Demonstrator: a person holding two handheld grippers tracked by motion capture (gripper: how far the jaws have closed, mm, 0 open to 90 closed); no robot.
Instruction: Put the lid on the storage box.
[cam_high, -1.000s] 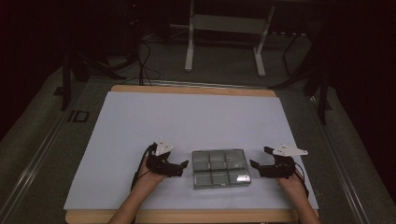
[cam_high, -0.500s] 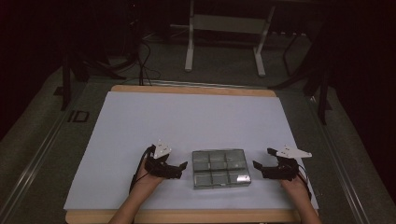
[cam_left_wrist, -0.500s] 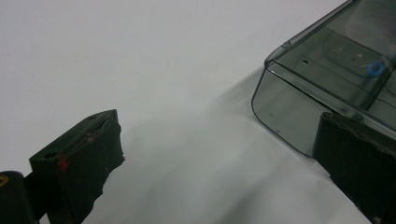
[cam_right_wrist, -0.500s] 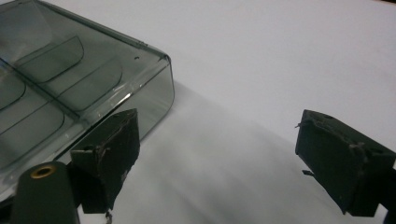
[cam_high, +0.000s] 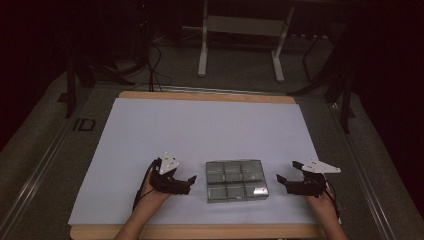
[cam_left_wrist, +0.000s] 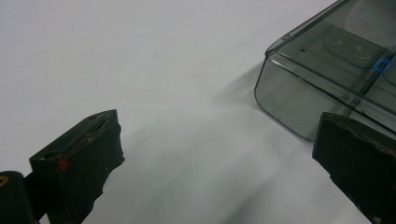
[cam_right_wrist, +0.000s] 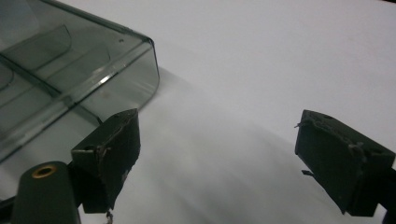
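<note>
A clear smoky plastic organiser box (cam_high: 236, 181) with several compartments lies flat on the white sheet, near the table's front edge. My left gripper (cam_high: 189, 183) rests just left of the box, open, with its jaws pointing at the box's left side. In the left gripper view the left gripper (cam_left_wrist: 217, 158) has only bare sheet in its gap, and a corner of the box (cam_left_wrist: 327, 60) lies ahead at the right. My right gripper (cam_high: 287, 171) stands open just right of the box. In the right gripper view the right gripper (cam_right_wrist: 224, 154) also holds nothing, with the box (cam_right_wrist: 70, 60) at the upper left.
The white sheet (cam_high: 210, 130) covers most of the wooden table (cam_high: 200, 232). Beyond the table's far edge a white metal frame (cam_high: 240, 30) stands on the dark floor, with cables (cam_high: 150, 65) at the back left.
Both grippers have drifted slightly toward the table's near edge. Their jaws stay open and the box has not moved.
</note>
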